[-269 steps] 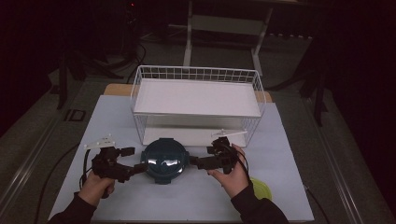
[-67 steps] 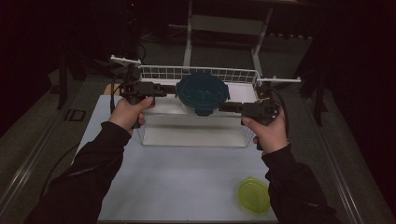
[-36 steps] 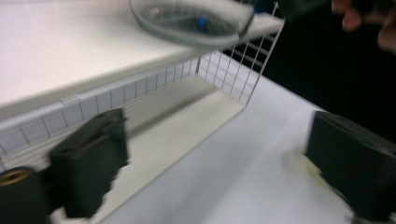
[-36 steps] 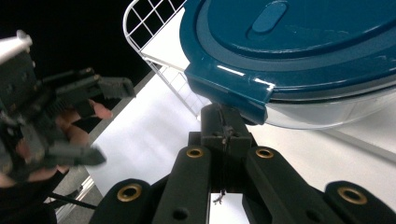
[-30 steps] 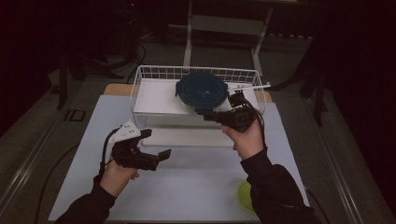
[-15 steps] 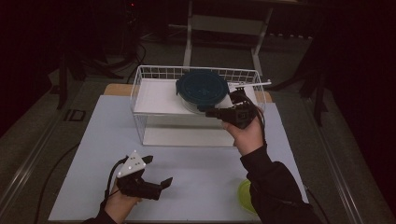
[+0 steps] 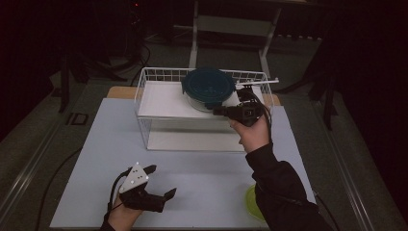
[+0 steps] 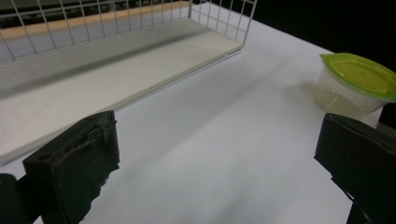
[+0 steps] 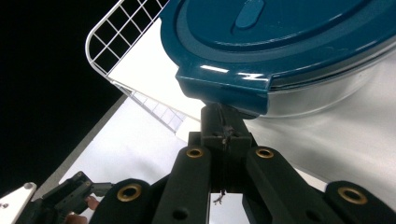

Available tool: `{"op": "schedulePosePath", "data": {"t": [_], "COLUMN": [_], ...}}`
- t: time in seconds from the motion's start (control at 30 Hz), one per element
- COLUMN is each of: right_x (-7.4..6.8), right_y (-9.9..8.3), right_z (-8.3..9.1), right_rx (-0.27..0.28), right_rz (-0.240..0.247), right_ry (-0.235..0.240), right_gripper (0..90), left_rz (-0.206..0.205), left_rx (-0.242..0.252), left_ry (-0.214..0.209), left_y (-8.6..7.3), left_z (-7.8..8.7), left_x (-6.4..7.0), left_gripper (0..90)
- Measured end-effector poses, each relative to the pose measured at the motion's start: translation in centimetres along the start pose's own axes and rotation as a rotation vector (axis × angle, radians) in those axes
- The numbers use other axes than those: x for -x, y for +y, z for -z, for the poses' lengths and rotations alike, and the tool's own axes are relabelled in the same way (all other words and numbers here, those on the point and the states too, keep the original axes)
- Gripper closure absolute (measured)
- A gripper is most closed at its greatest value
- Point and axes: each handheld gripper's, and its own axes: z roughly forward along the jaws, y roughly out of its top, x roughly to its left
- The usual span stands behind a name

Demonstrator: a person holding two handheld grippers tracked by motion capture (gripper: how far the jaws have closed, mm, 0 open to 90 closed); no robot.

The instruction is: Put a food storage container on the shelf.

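While the right tongs [image 7: 219, 111] sit at centre right of the high view, their jaws are pressed together under the lip of the teal-lidded glass container [image 7: 208, 87], which rests on the upper shelf of the white wire rack [image 7: 159, 101], near its right end at upper centre of the frame. Down at lower left, the left tongs [image 7: 161, 182] hang just above the white bench [image 7: 202, 168], jaws spread wide and holding nothing. At lower right stands a green-lidded plastic tub [image 8: 353, 82].
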Motion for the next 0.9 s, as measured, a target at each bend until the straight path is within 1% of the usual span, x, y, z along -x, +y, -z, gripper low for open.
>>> {"op": "schedulePosePath", "data": {"t": [0.13,0.17,0.27,0.37,0.43,0.5,0.6,0.63,0.67,0.8,0.87,0.9], "right_x": [-0.2,-0.2,-0.4,-0.4,-0.4,-0.3,-0.2,-0.2,-0.1,0.2,0.4,0.6], "right_y": [-0.1,-0.2,-0.7,-1.4,-2.0,-2.5,-3.2,-3.4,-3.6,-4.3,-4.7,-4.9], "right_z": [-0.1,-0.1,0.0,0.2,0.4,0.6,0.9,1.1,1.2,1.8,2.1,2.2], "right_rx": [-0.001,-0.003,-0.002,-0.005,-0.006,-0.007,0.003,0.007,0.015,0.051,0.064,0.06], "right_rz": [0.009,0.015,0.028,0.041,0.052,0.058,0.081,0.091,0.096,0.103,0.1,0.111], "right_ry": [-0.006,-0.004,0.004,0.016,0.013,0.024,0.019,0.019,0.018,0.028,0.036,0.061], "right_gripper": [89.7,89.4,87.5,84.4,82.3,78.2,68.9,64.4,58.2,38.9,33.1,25.8], "left_rz": [-0.004,-0.008,-0.005,0.001,0.001,0.003,-0.002,-0.003,-0.003,-0.003,-0.009,-0.01], "left_rx": [0.006,-0.001,0.009,0.02,0.022,0.027,0.031,0.035,0.035,0.037,0.038,0.037], "left_ry": [0.001,-0.001,-0.009,-0.011,-0.014,-0.012,-0.015,-0.015,-0.015,-0.015,-0.015,-0.015], "left_y": [0.0,-0.1,-0.1,0.0,0.0,0.0,0.1,0.1,0.1,0.1,0.1,0.1], "left_z": [0.0,0.0,0.1,0.3,0.4,0.5,0.6,0.6,0.7,0.7,0.7,0.7], "left_x": [0.0,0.0,-0.1,-0.2,-0.3,-0.3,-0.3,-0.3,-0.3,-0.3,-0.3,-0.3], "left_gripper": [0.0,0.0,0.0,0.0,0.0,0.0,0.0,0.0,0.0,0.0,0.0,0.0]}}
